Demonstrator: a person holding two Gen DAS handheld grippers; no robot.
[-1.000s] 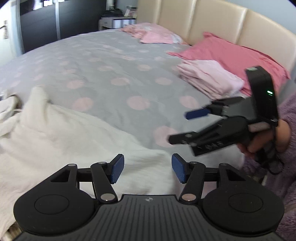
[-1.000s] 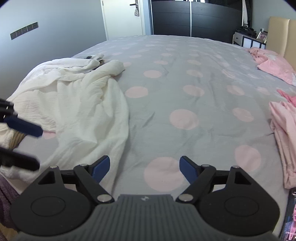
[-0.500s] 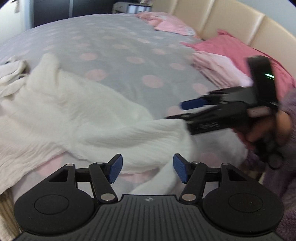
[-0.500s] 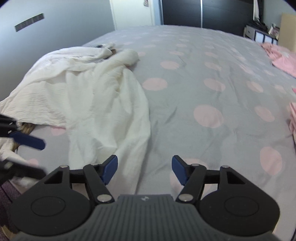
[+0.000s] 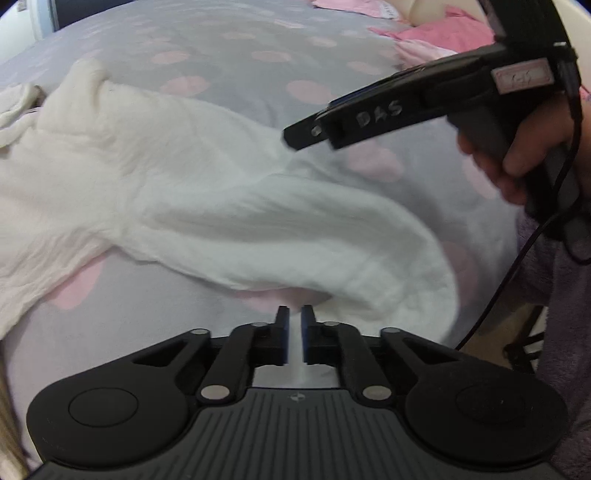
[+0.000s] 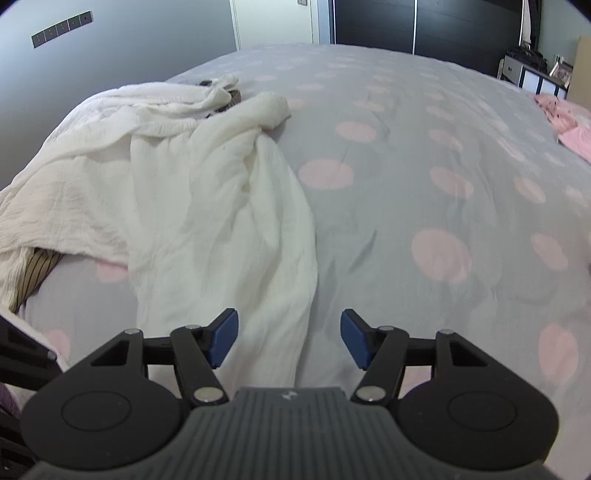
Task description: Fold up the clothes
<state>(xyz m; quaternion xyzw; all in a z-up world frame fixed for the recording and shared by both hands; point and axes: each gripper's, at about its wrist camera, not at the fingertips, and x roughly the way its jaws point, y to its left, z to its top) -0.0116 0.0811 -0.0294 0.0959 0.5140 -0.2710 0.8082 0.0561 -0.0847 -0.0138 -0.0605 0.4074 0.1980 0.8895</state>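
We clamp our left gripper shut at the near hem of the white garment, crumpled on the dotted bedspread, while our right gripper hovers open above it, ready to spread it.

A wide bed fills most of both views, spread with a grey cover printed with pale pink dots. Behind its far edge stands a grey wall carrying a dark strip of switches, then a white door and a dark wardrobe with glossy fronts. In the far right corner sits a small white shelf unit with clutter on top. A cream padded headboard rises along the bed's right edge. Soft, even daylight.
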